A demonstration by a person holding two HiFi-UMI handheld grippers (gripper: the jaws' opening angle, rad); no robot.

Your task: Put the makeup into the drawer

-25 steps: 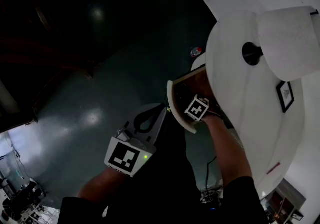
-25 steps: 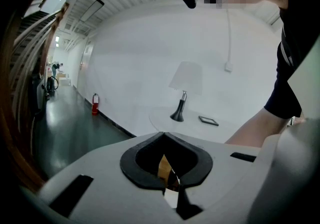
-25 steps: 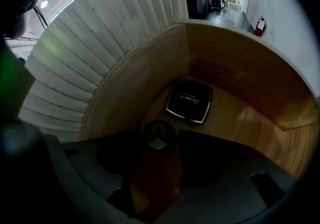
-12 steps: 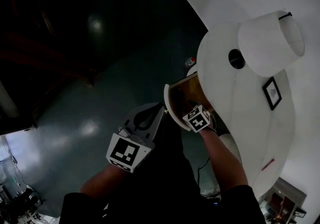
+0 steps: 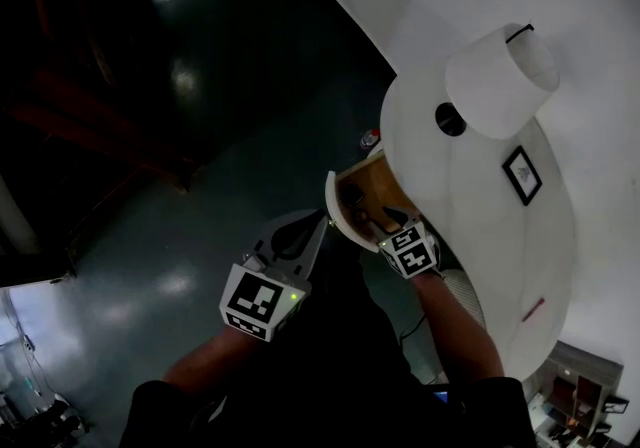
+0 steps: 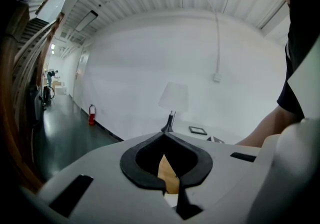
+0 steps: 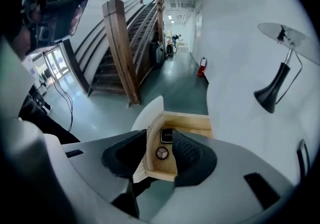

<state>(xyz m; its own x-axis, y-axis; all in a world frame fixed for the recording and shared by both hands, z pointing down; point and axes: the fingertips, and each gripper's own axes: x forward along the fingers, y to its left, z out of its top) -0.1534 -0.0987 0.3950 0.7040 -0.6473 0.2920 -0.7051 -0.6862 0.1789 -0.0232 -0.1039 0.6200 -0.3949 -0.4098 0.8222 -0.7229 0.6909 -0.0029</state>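
The drawer (image 7: 188, 121) of the white rounded cabinet (image 5: 470, 266) stands open and shows its wooden inside. Two makeup pieces lie in it: a round compact (image 7: 161, 153) and a square black compact (image 7: 167, 135). My right gripper (image 7: 160, 137) hangs above the drawer and points down into it. Its jaws are closing with nothing between them. In the head view the right gripper (image 5: 392, 223) sits at the near end of the drawer (image 5: 372, 198). My left gripper (image 5: 322, 224) is beside the drawer front, shut and empty. In the left gripper view its tips (image 6: 166, 134) meet.
A lamp with a white shade (image 5: 495, 76) and a small picture frame (image 5: 521, 174) stand on the cabinet top. A wooden staircase (image 7: 125, 43) and a red fire extinguisher (image 7: 201, 66) are across the dark glossy floor (image 5: 200, 186).
My right gripper has lifted out of the drawer and drawn back toward me. The left gripper has risen a little. More of the drawer's inside now shows.
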